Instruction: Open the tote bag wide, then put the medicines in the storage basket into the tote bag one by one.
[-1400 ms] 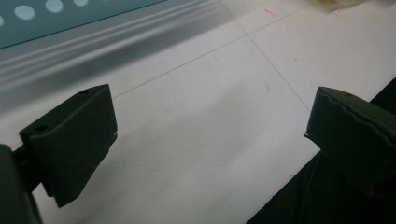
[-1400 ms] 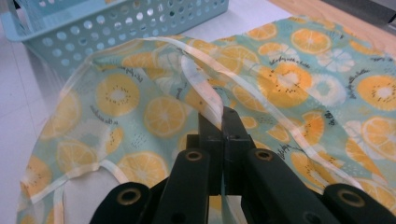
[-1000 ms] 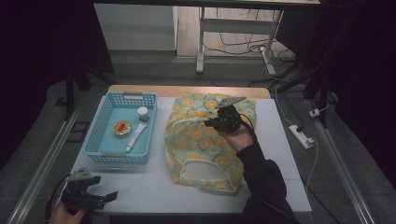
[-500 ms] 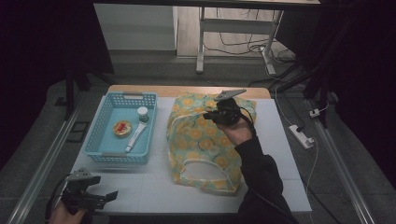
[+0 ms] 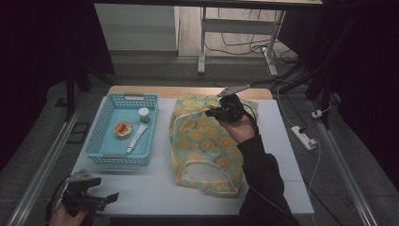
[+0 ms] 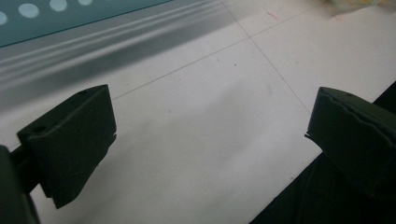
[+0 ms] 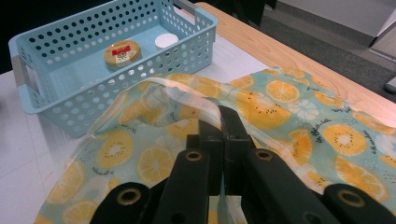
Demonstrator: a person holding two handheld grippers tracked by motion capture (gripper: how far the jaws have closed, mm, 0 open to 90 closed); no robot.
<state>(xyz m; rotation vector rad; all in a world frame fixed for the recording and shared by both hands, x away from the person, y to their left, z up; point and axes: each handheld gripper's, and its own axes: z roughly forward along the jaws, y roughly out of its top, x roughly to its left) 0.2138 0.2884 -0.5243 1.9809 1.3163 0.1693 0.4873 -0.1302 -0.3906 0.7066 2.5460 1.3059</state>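
My left tool (image 5: 96, 200) hangs off the near left corner of the white desk (image 5: 155, 188), jaws spread wide, nothing between them.

My right tool (image 5: 225, 112) is clenched on a fold of the orange-slice-print teal fabric bag (image 5: 207, 141), at its far part. Since a second ago the pinch point has crept toward the far edge and the bag's top layer has lifted a little; the near handle opening stays flat on the desk. I judge I'm pulling the bag open or straightening it.

Counts: one bag, one light blue perforated plastic basket (image 5: 101, 136) left of it, holding one round yellow-lidded tin (image 5: 123, 129), one white tube (image 5: 136, 138), one small white-capped jar (image 5: 144, 114). Two tools.
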